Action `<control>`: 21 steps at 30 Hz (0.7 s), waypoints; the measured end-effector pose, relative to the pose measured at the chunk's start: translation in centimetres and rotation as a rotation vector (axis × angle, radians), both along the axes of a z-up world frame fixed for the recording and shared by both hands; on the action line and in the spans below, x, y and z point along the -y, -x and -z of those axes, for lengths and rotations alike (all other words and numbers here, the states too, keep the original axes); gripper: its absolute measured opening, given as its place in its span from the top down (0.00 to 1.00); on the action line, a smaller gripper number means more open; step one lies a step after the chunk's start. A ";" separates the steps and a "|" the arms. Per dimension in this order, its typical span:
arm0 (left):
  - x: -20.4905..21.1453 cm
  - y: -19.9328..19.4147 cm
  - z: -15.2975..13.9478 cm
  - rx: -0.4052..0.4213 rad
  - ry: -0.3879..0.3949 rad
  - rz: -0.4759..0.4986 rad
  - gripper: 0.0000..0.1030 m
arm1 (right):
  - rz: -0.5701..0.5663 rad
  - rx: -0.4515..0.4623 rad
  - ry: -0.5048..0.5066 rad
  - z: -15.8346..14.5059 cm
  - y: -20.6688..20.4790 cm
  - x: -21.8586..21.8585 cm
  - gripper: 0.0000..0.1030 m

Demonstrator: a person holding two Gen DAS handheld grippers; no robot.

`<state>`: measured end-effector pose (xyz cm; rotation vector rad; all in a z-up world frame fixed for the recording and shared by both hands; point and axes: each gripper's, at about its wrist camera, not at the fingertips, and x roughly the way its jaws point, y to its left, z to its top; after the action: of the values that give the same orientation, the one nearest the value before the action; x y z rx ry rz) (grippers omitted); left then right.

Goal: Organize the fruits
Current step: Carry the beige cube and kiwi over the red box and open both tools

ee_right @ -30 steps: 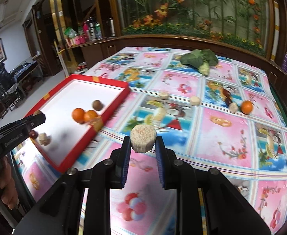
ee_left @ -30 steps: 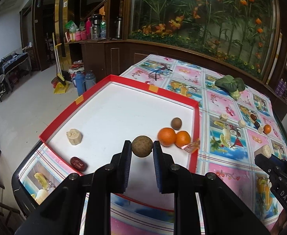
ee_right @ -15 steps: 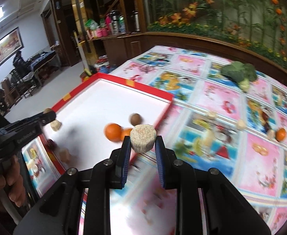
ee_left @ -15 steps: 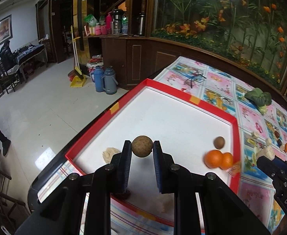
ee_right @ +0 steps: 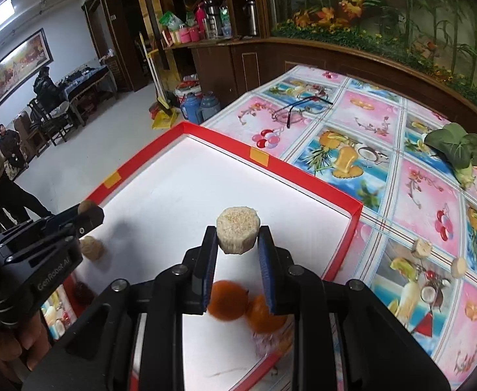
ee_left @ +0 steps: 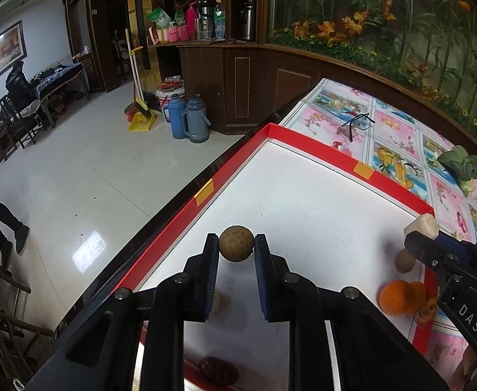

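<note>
Black tongs (ee_right: 85, 218) read "GenRobot.AI", "DAS".

Two wrist fisheyes, close above shared tray (ee_left: 186, 216)

Your left gripper (ee_left: 236, 249) and right gripper (ee_right: 237, 239) are matte black with blue pads and round silver screws; white lettering marks their sides.
</note>
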<state>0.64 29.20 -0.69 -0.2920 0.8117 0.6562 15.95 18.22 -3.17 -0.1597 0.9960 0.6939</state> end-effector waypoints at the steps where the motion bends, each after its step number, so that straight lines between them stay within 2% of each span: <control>1: -0.1 -0.3 0.2 -0.008 -0.002 0.000 0.81 | 0.002 -0.006 0.008 0.3 -0.3 -0.1 0.74; 9: -0.9 -1.5 0.7 -0.047 0.001 -0.010 0.80 | 0.004 -0.047 0.050 2.3 -2.1 -0.8 0.74; 17: -2.3 -2.2 1.9 -0.092 0.058 -0.036 0.78 | 0.006 -0.073 0.081 3.2 -2.8 -1.2 0.74; 18: -2.4 -2.2 2.0 -0.099 0.063 -0.045 0.76 | 0.006 -0.080 0.086 3.4 -2.9 -1.3 0.74; 19: -2.5 -2.1 2.0 -0.102 0.063 -0.057 0.65 | 0.005 -0.084 0.091 3.6 -3.0 -1.5 0.74; 20: -2.6 -1.9 2.0 -0.097 0.065 -0.067 0.49 | 0.005 -0.086 0.097 3.7 -3.1 -1.6 0.73; 21: -2.6 -1.8 1.9 -0.090 0.067 -0.069 0.41 | 0.008 -0.084 0.103 3.8 -3.2 -1.6 0.71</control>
<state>2.42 31.81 -2.57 -0.3548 0.9141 0.7120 19.15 19.83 -7.01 -0.2174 1.1131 0.6464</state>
